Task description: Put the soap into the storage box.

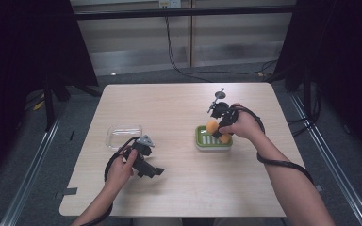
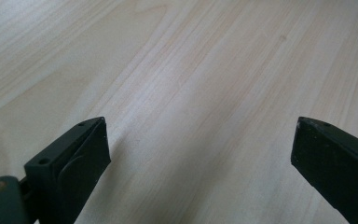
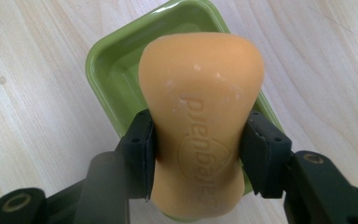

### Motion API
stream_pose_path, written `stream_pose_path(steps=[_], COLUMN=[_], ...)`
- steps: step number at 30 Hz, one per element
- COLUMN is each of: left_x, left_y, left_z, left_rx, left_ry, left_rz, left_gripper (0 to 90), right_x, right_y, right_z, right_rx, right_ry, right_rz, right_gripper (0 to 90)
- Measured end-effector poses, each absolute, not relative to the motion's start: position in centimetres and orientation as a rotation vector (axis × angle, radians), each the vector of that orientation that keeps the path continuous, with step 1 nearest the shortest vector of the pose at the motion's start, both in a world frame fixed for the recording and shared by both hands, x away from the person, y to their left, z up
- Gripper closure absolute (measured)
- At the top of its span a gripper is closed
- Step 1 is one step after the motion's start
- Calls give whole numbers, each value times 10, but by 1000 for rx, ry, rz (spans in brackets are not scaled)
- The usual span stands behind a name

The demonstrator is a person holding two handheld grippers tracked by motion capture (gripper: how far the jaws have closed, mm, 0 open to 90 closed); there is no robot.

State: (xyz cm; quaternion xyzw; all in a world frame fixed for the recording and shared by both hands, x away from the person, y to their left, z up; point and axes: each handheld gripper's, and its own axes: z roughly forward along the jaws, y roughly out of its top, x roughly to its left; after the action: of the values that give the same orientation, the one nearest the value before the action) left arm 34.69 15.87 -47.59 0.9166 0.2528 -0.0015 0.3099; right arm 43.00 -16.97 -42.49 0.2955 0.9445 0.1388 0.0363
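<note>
The right hand-held gripper (image 3: 198,154) clamps the orange bar of soap (image 3: 200,116) at its narrow waist, one jaw pressing on each side, and holds it just above the green soap dish (image 3: 116,70) near the right side of the counter (image 1: 179,108). The left hand-held gripper (image 1: 153,170) rests low over the bare counter, jaws wide apart with nothing between them, near a clear plastic lid (image 1: 122,134).

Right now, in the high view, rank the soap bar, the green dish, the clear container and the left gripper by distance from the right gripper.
1. Soap bar, clamped in the right gripper.
2. Green dish, just beneath it.
3. Left gripper, lower left.
4. Clear container, far left; nearly level with the left gripper.
</note>
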Motion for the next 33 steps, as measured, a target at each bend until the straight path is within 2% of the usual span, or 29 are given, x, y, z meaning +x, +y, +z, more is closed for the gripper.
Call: stream_pose_path(steps=[18,21,33], left_x=[348,346,347], left_y=[162,160,161], left_z=[-476,-478,-477], left_rx=[2456,2412,2422], left_ry=[645,690,679], left_rz=[6,-2,4], left_gripper=[41,41,42], right_x=[432,432,433], right_y=[-167,-166,-162], right_z=[-438,-441,-447], right_rx=[860,862,808], right_ry=[2904,2898,2907], right_rz=[422,434,429], right_gripper=[499,499,498])
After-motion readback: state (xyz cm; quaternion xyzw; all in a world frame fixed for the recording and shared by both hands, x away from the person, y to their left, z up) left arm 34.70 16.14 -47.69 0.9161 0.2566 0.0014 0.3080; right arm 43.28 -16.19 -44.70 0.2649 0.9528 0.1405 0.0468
